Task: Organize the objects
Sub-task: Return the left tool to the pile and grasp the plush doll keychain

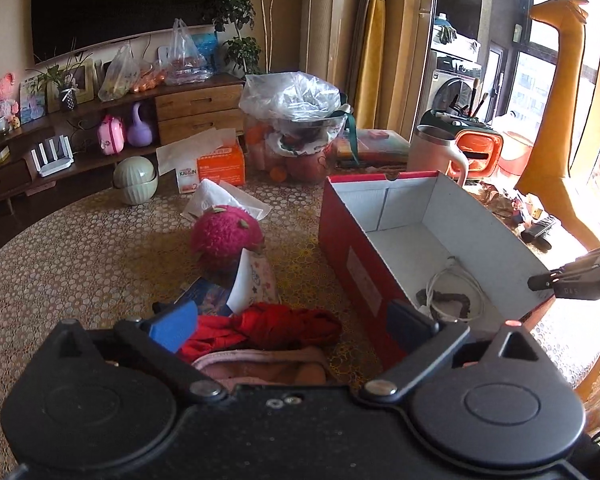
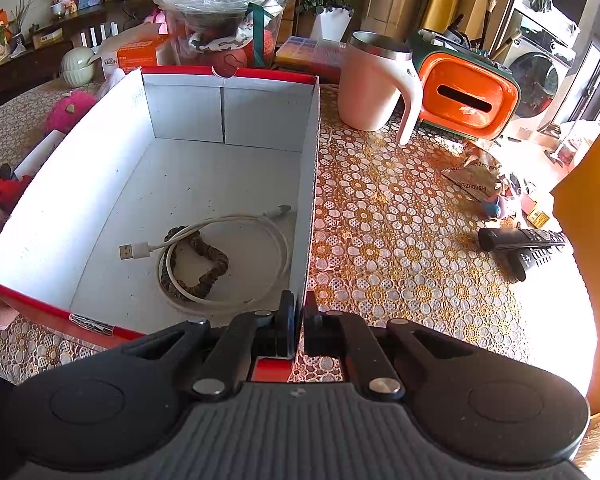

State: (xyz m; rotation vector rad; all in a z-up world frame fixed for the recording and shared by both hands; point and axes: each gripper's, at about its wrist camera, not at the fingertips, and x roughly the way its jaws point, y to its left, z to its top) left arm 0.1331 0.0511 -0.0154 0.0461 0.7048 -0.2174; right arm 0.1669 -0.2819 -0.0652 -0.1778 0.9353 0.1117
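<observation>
A red shoebox [image 2: 80, 184] with a white inside lies open on the lace-covered table. In it are a white USB cable [image 2: 228, 264] and a brown scrunchie [image 2: 204, 276]. My right gripper [image 2: 300, 312] is shut on the box's right wall at the near corner; it also shows at the box edge in the left wrist view [image 1: 572, 280]. My left gripper [image 1: 292, 322] stands wide open left of the box [image 1: 480, 220], over a crumpled red cloth [image 1: 284, 324] and a pink soft item [image 1: 260, 368], with nothing gripped. Beyond lie a blue booklet [image 1: 204, 296], a patterned pouch [image 1: 260, 276] and a pink plush ball [image 1: 226, 240].
Right of the box stand a pink mug [image 2: 368, 84] and an orange tissue holder [image 2: 468, 96]; two black remotes [image 2: 528, 244] and a snack wrapper [image 2: 476, 176] lie nearby. Farther back are a plastic-covered basket [image 1: 296, 120], an orange tissue pack [image 1: 220, 164] and a green jar [image 1: 136, 180].
</observation>
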